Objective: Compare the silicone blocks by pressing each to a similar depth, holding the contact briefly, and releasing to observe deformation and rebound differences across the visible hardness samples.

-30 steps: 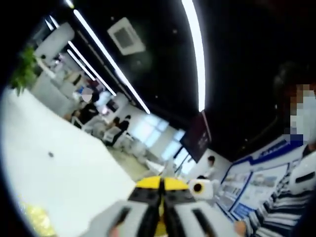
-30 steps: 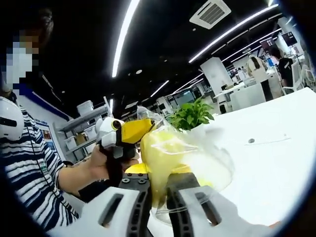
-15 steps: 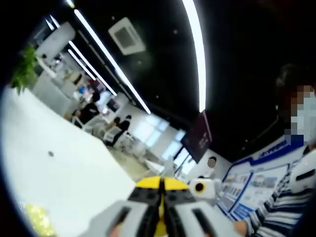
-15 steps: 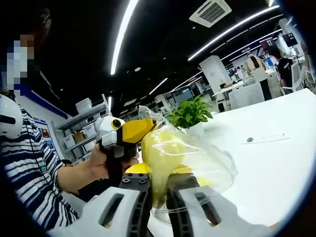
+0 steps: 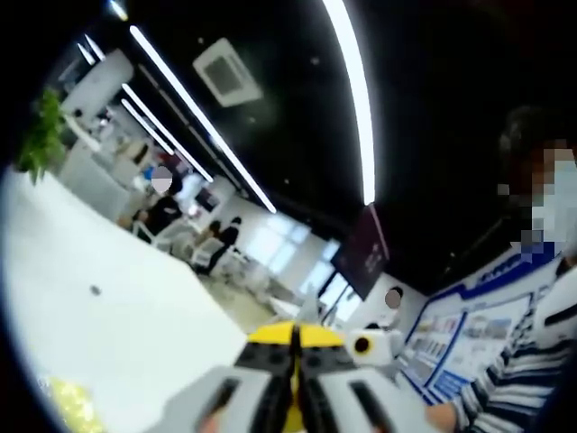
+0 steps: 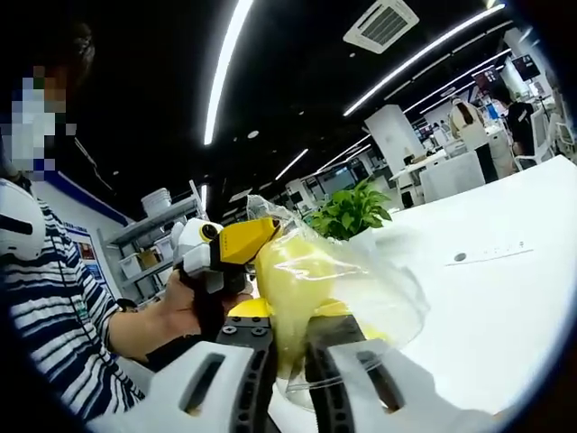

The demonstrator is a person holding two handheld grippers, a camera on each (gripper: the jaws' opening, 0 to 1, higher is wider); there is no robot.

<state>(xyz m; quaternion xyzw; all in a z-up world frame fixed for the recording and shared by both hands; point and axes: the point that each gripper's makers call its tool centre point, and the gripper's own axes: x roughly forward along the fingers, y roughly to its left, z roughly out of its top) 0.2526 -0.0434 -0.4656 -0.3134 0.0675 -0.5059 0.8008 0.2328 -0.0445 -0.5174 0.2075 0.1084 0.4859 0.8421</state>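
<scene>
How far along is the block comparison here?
Nothing looks pressed yet. In hand: the right gripper pinches a clear bag holding a yellow block, lifted above the white table. The left gripper is shut and empty. Pressing, holding and releasing are all left.

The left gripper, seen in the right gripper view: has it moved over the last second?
Cannot tell. The left gripper stays tucked against the bagged yellow block, beside the potted plant. The slight shift matches the whole view's drift, so the camera moved.
</scene>
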